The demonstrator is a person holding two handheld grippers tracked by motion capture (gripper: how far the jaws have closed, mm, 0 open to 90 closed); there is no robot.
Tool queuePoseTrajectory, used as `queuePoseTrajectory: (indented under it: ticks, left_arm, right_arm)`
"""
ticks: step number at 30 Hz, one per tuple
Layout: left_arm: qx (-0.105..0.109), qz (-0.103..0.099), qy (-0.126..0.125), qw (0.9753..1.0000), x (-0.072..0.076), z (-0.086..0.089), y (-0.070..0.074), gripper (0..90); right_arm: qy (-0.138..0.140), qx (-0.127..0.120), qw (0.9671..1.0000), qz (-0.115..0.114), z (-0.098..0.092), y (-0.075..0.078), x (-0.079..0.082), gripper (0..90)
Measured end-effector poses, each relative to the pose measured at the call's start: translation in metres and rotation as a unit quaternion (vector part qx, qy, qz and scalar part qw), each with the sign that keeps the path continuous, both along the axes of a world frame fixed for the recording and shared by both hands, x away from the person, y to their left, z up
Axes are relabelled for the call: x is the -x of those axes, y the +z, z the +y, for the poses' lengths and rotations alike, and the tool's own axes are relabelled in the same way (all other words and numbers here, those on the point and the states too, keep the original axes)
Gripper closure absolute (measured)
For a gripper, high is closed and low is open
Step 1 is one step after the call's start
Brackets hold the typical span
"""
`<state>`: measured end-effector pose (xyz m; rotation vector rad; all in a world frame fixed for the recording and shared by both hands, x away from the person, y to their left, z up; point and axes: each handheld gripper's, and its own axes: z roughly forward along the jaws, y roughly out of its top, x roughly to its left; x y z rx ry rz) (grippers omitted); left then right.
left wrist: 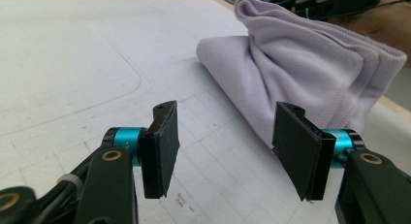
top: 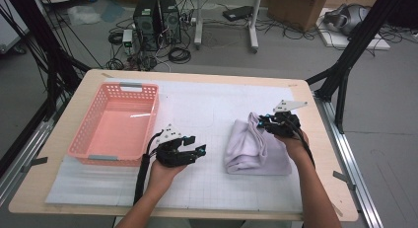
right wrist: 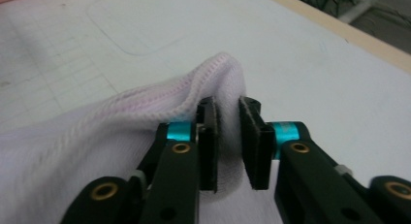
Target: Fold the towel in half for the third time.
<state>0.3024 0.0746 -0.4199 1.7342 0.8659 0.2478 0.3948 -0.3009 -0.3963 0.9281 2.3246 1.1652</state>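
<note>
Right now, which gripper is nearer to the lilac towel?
Right. The right gripper has its jaws pinched on the far edge of the lilac towel. The left gripper hovers open over the mat, apart from the towel, between it and the pink basket.

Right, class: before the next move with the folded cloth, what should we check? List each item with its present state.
1. Right gripper has hold of the cloth: ok, jaws closed on a raised fold at its far end.
2. Left gripper ready to grasp: ok, jaws wide open with nothing between them.
3. Left gripper lined up with the cloth: ok, the cloth lies ahead of its jaws, not yet touched.
4. Grip takes in every layer of the fold: cannot tell.
5. Basket free to take the cloth: ok, nothing lies in it.
6. Cloth neatly folded: not ok, the pinched end is bunched up.
</note>
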Motion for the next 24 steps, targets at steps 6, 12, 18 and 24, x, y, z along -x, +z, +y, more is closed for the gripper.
queuePoseTrajectory:
  ticks: [6,12,18,24]
  left_arm:
    - [-0.003,-0.011,-0.006,0.9999,0.000,0.002,-0.004,41.8]
    - [-0.003,-0.015,-0.006,0.9999,0.001,0.008,-0.010,41.3]
    - [-0.010,-0.016,-0.009,0.9998,0.004,0.013,-0.013,41.3]
    - [-0.009,-0.022,-0.005,0.9997,0.004,0.017,-0.013,41.1]
  right_arm:
    - [-0.108,-0.032,0.9935,0.010,-0.034,0.007,0.019,58.3]
    - [-0.139,-0.040,0.9894,0.014,-0.052,0.003,0.060,60.4]
    - [-0.112,-0.036,0.9923,0.040,-0.044,-0.021,0.096,59.0]
    - [-0.080,-0.082,0.9899,0.084,-0.028,-0.032,0.101,52.6]
